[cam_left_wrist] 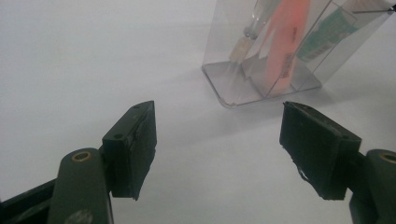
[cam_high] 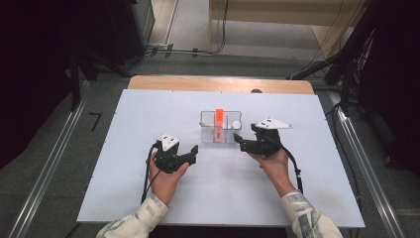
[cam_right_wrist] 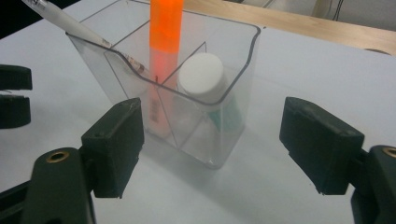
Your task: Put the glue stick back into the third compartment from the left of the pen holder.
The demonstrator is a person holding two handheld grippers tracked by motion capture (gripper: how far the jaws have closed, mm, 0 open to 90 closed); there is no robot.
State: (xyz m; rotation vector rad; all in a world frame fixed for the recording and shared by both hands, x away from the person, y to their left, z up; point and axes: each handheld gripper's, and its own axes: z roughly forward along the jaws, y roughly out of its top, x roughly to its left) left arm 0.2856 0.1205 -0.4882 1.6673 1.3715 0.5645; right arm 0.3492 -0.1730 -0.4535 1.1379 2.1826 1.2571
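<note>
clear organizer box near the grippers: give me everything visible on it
The clear plastic organizer stands upright on the white table, with rounded corners and thin inner walls that split it into compartments. It holds an upright orange marker, a leaning pen and a white-capped bottle. The open right gripper faces it without touching; the open left gripper is farther off.

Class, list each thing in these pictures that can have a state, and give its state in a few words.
Clear organiser: upright on the table, open-topped.
Orange highlighter: standing upright inside, capped.
Pen: leaning in a compartment.
White-capped tube: inside, cap on.
Left gripper: open, holding nothing.
Right gripper: open, holding nothing.
</note>
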